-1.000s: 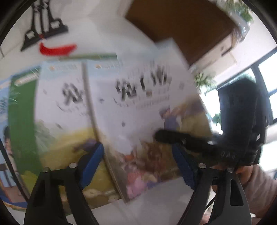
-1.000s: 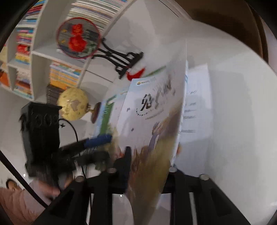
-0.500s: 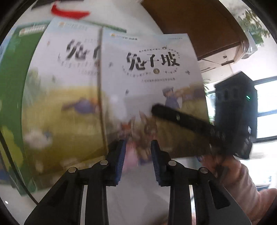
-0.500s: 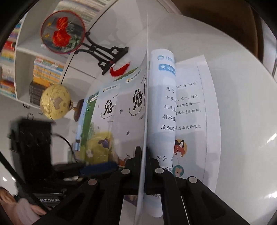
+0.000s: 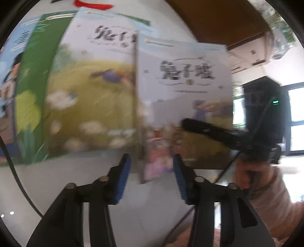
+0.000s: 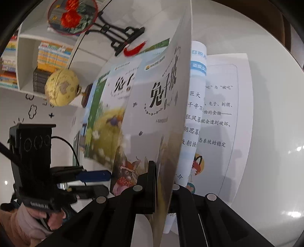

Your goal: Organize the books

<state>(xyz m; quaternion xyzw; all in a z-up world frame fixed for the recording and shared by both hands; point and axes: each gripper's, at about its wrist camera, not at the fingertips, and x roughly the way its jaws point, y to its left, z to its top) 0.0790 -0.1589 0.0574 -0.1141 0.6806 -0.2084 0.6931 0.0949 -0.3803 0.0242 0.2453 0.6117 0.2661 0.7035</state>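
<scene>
The right gripper [image 6: 163, 182] has its fingers pressed together on the front cover [image 6: 157, 106] of a rabbit-title book, pinching it near the lower edge and holding it raised almost upright, edge-on to the right wrist camera. Behind the raised cover, the book's inner pages [image 6: 218, 121] lie open on the white table [image 6: 269, 133], printed text and a small fox picture showing. The left gripper [image 5: 152, 171] sits at the lower spine corner of the same book [image 5: 186, 91]; its blue-padded fingers [image 5: 124, 176] are spreading apart, with that corner between them, and I cannot tell whether either pad touches it, as the left wrist view is blurred. To the book's left lies a 2nd copy [image 5: 91, 91] with the same title, overlapping a green-covered book [image 5: 32, 98], which in turn overlaps a blue-covered one [image 5: 7, 79] at the far left. At the back of the table stand a red flower fan on a black stand [image 6: 74, 17], with a red tassel [image 6: 134, 49], and a yellow globe [image 6: 61, 87]. A white bookshelf [image 6: 24, 62] behind holds stacked books. A hand in a pale sleeve [image 5: 252, 176] grips the right tool's handle.
</scene>
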